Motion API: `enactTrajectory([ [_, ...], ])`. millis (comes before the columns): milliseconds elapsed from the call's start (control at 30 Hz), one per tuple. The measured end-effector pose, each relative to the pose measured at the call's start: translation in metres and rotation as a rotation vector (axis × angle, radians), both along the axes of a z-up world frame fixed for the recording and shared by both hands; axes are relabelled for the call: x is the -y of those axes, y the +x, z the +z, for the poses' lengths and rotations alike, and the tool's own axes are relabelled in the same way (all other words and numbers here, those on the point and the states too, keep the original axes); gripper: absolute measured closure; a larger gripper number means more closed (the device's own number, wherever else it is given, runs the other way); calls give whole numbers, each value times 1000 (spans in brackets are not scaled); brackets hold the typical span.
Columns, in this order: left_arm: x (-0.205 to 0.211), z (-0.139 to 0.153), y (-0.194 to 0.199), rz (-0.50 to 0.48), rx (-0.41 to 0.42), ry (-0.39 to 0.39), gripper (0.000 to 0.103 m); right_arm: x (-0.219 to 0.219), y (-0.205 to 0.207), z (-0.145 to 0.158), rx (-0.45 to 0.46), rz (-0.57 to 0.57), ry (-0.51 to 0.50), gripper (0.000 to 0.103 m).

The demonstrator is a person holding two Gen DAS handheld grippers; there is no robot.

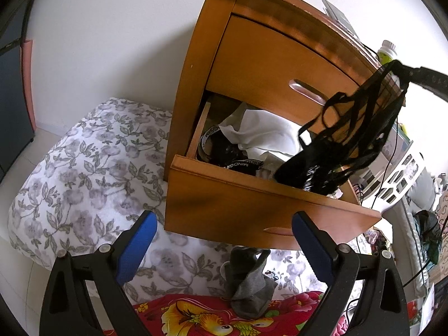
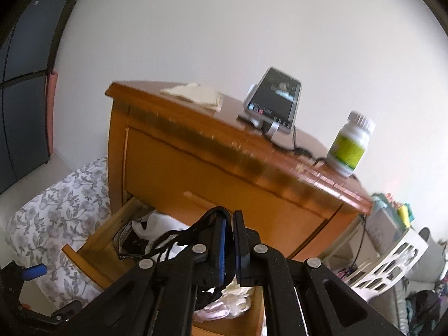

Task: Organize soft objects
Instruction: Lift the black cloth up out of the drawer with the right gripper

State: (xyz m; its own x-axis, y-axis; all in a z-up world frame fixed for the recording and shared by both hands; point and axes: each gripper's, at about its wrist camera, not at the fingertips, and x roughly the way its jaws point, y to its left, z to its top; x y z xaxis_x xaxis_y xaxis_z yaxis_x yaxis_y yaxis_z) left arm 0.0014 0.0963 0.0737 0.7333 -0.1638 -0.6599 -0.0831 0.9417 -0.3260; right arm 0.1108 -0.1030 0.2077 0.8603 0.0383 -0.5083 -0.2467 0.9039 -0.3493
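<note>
Left wrist view: the left gripper (image 1: 224, 240) sits at the bottom of the frame with its blue-padded fingers (image 1: 137, 247) spread wide and nothing between them. In the gap beyond them a grey sock (image 1: 247, 282) lies crumpled on the floral bedding (image 1: 84, 168), touching the edge of a red flowered blanket (image 1: 196, 316) at bottom centre. Above it the front panel of the open drawer (image 1: 252, 207) overhangs the bedding; its lower edge runs just above the sock. The drawer, pulled out of the wooden nightstand (image 1: 252, 56), is crowded with white cloth (image 1: 260, 137) and black banded garments (image 1: 224, 151). At the right, a black strappy garment (image 1: 350, 140) hangs from the right gripper (image 1: 406, 74), which enters from the right edge; the garment's lower end dangles over the right part of the drawer, at its front rim. Free room lies to the left, over the bedding and the white wall.

Right wrist view: the right gripper (image 2: 228, 246) fills the bottom centre, its blue pads pressed together and pinching the black strappy garment (image 2: 179, 238), whose straps trail down to the left over the open drawer (image 2: 92, 252). On the nightstand's top (image 2: 224, 140) stand a phone on a stand (image 2: 277, 103), a white pill bottle (image 2: 350, 145) near the right edge, and a folded pale cloth (image 2: 196, 95) towards the back left. A white slotted basket (image 2: 392, 263) sits at lower right. This view is motion-blurred.
</note>
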Motion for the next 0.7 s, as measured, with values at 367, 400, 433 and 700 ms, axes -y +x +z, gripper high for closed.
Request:
enactTrajectory([
  [367, 0, 12, -8, 0, 30, 3, 6, 18, -48, 78, 171, 3, 30, 98],
  [400, 0, 13, -9, 0, 33, 3, 6, 21, -55, 87, 190, 3, 30, 98],
  [433, 1, 14, -10, 0, 37, 5, 6, 23, -60, 94, 203, 2, 30, 98],
  [700, 2, 23, -17, 2, 60, 14, 6, 33, -110, 120, 252, 39, 25, 98],
])
